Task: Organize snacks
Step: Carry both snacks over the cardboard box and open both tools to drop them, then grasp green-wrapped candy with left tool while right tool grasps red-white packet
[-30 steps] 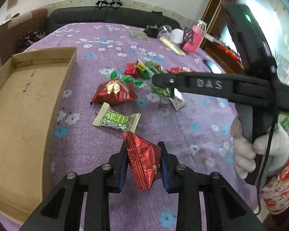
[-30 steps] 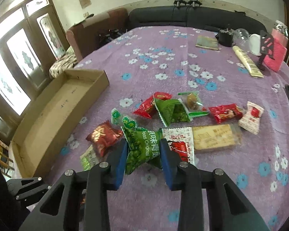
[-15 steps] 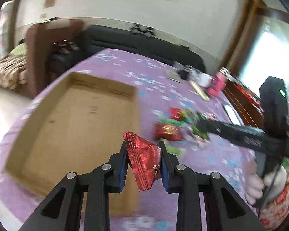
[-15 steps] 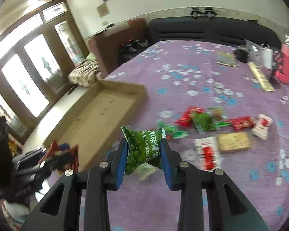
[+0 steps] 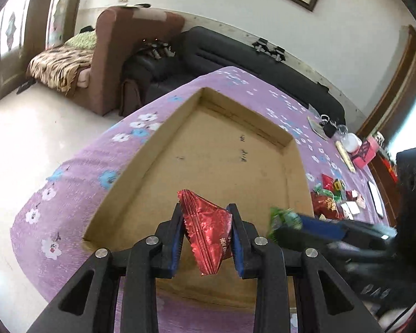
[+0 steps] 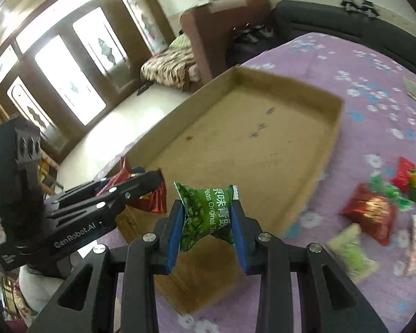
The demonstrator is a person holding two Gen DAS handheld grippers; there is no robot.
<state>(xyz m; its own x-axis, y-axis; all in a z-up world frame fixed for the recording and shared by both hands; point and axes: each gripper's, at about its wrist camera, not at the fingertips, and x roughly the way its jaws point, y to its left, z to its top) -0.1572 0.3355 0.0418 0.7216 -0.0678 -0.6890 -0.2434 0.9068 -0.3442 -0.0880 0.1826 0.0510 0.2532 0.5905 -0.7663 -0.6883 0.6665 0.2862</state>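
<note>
- Purple cloth with white and blue flowers [image 5: 77, 166] covers the whole table, the biggest thing before me.
- Brown shallow cardboard tray [image 5: 216, 149] lies on that cloth, its floor bare but for a few dark marks.
- Black sofa [image 5: 235, 55] and a brown armchair [image 5: 119, 44] stand beyond the table's far edge.
- Black left gripper [image 5: 206, 238] hangs over the tray's near end, its blue pads pressed onto a red crinkled foil packet [image 5: 208, 230] with white Chinese characters too small to read. From the right wrist view its arm reads "GenRobot.AI" [image 6: 77, 236].
- Black right gripper [image 6: 208, 222] hangs just beside it, over the tray's near corner, pinching a green pea packet [image 6: 208, 211] printed "Peas Original" along with Chinese characters.
- Loose snacks sit on the cloth to the right of the tray, well apart from both grippers: a red packet with gold lettering [image 6: 371, 211], a pale green wrapper [image 6: 349, 252], and other red and green pieces, blurred.
</note>
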